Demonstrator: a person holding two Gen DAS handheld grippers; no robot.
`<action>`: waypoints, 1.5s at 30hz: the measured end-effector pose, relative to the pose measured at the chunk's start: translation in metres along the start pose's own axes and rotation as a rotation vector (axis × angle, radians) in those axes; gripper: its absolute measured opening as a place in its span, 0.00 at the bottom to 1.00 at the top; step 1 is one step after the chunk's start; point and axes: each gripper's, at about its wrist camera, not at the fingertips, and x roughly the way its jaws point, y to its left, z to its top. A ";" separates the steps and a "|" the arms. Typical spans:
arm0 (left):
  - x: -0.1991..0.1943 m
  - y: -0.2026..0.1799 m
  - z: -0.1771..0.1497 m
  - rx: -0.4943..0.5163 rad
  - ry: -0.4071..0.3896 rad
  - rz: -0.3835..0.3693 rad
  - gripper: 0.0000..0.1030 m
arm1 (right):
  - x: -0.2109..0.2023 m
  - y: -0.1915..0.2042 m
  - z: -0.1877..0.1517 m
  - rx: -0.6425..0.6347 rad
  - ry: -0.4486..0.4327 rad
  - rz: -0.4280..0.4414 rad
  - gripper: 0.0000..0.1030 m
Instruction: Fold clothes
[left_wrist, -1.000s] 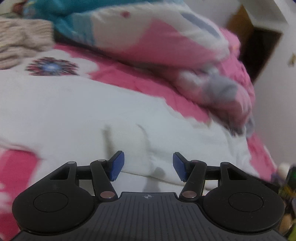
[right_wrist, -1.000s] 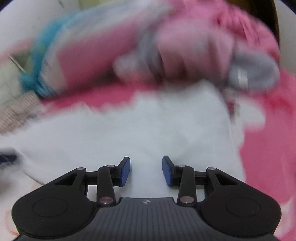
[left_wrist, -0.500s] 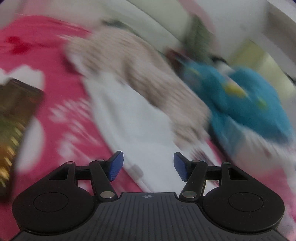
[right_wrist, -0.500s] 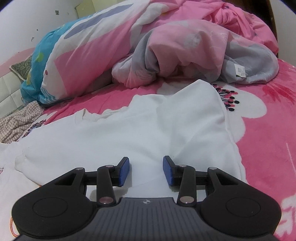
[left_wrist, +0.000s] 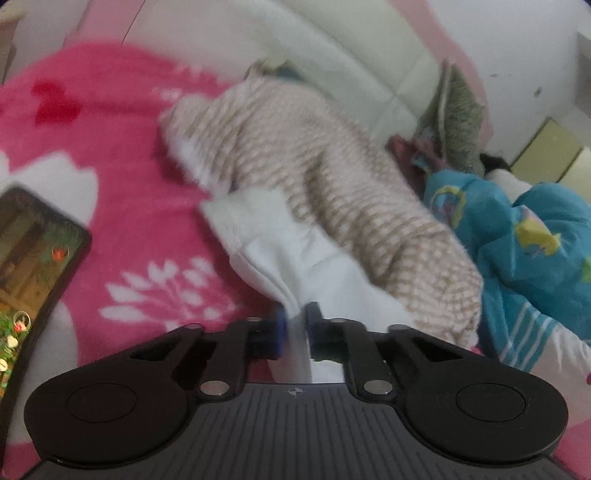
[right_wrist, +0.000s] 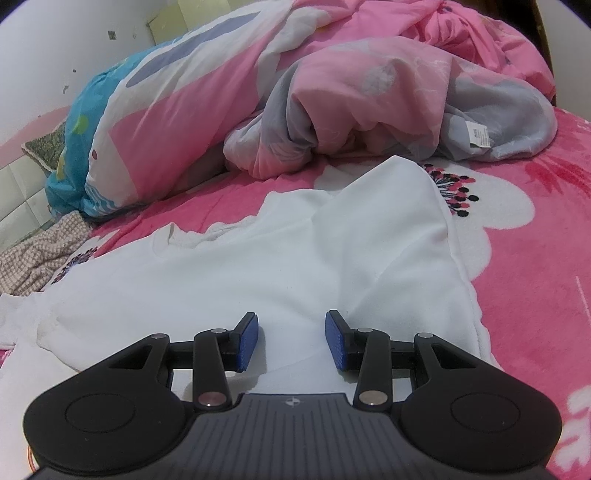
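A white garment (right_wrist: 295, 258) lies spread on the pink floral bed cover (right_wrist: 535, 229). My right gripper (right_wrist: 291, 339) is open and hovers low over the garment's near part, with nothing between the pads. In the left wrist view my left gripper (left_wrist: 295, 328) is shut on a sleeve or edge of the white garment (left_wrist: 280, 236), which stretches away from the jaws toward the headboard. A beige checked garment (left_wrist: 314, 177) lies over the far end of that white fabric.
A phone (left_wrist: 33, 266) with a lit screen lies on the cover at the left. A bunched pink and grey duvet (right_wrist: 388, 99) and a blue patterned pillow (left_wrist: 517, 240) crowd the far side. A padded white headboard (left_wrist: 351, 55) stands behind.
My left gripper has swung left toward the headboard and closed on the white fabric; it was open before. My right gripper has stayed open over the garment, its view now steady.
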 end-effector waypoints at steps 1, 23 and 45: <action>-0.005 -0.006 0.000 0.021 -0.022 -0.008 0.03 | 0.000 0.000 0.000 0.001 -0.001 0.000 0.41; -0.202 -0.293 -0.294 0.872 0.363 -0.871 0.21 | -0.006 -0.036 -0.003 0.214 -0.042 0.169 0.41; -0.093 -0.113 -0.169 0.661 0.391 -0.424 0.42 | -0.041 -0.002 0.017 0.202 -0.113 0.230 0.65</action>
